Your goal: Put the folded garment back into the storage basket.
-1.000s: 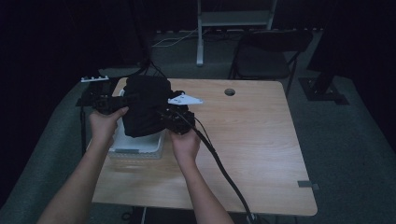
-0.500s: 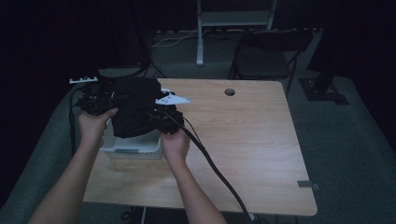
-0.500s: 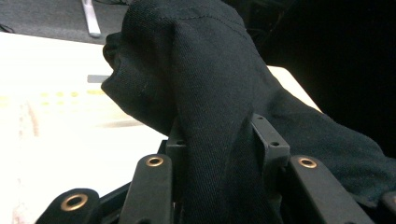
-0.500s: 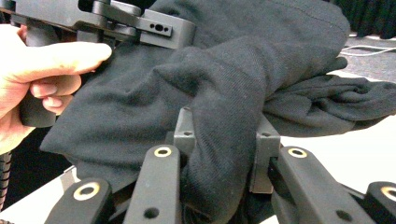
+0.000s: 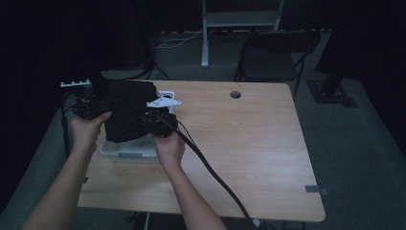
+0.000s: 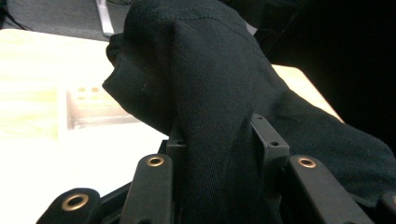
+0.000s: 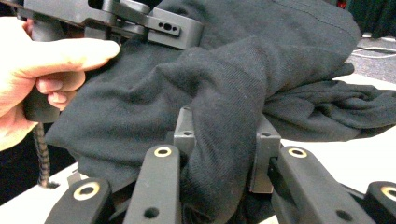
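Note:
A black garment (image 5: 128, 111) hangs bunched between my two grippers, above a white basket (image 5: 125, 151) at the table's left edge. My left gripper (image 5: 93, 102) grips its left side; in the left gripper view a thick fold of the black cloth (image 6: 219, 140) is clamped between the jaws (image 6: 222, 154). My right gripper (image 5: 155, 119) is shut on the garment's right side, and the right gripper view shows a fold of the garment (image 7: 224, 154) pinched between its jaws (image 7: 226, 161). The other hand and its gripper (image 7: 116, 21) appear at the top left of that view.
The wooden table (image 5: 249, 143) stretches out to the right, with a round cable hole (image 5: 235, 94) near its far edge. A black chair (image 5: 275, 55) stands behind the table. The right gripper's cable (image 5: 215, 177) trails across the tabletop toward the front edge.
Both hands have carried the garment to the left, from over the table toward its left edge above the basket.

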### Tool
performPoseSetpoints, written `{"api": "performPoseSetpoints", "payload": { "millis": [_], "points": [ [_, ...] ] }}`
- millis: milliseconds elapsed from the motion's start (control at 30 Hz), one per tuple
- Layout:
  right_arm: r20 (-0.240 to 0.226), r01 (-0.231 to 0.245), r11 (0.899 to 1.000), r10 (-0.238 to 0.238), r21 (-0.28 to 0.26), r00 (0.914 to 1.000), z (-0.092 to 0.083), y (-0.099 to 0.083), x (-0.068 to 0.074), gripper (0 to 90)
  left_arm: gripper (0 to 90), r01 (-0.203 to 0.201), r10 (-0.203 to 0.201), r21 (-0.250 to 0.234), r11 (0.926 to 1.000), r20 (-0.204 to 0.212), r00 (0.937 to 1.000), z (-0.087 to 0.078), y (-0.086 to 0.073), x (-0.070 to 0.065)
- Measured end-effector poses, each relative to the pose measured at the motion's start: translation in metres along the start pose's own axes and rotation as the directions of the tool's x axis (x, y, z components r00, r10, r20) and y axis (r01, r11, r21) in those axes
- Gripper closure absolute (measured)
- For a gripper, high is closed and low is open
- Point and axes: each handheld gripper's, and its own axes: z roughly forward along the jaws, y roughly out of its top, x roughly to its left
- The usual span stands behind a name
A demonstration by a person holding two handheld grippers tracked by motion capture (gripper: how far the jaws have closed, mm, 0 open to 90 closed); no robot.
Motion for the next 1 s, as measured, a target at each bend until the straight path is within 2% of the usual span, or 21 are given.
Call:
{"api": "performPoseSetpoints", "payload": {
  "millis": [467, 767, 1000],
  "points": [
    [-0.011, 0.001, 1.0, -0.001, -0.01, 0.9999, -0.001, 0.002, 0.002, 71.0, 66.5, -0.021, 0.021, -0.006, 0.9998, -0.006, 0.9998, -0.005, 0.004, -0.004],
    [-0.007, 0.001, 1.0, -0.001, 0.004, 1.0, 0.001, 0.0, 0.0, 71.0, 66.5, -0.039, 0.04, 0.017, 0.9991, -0.028, 0.9988, 0.001, 0.002, -0.005],
    [-0.008, -0.005, 1.0, 0.005, 0.021, 1.0, 0.006, -0.004, -0.001, 71.0, 66.5, -0.036, 0.037, 0.038, 0.9986, -0.034, 0.9987, 0.006, -0.002, 0.001]
  ]
}}
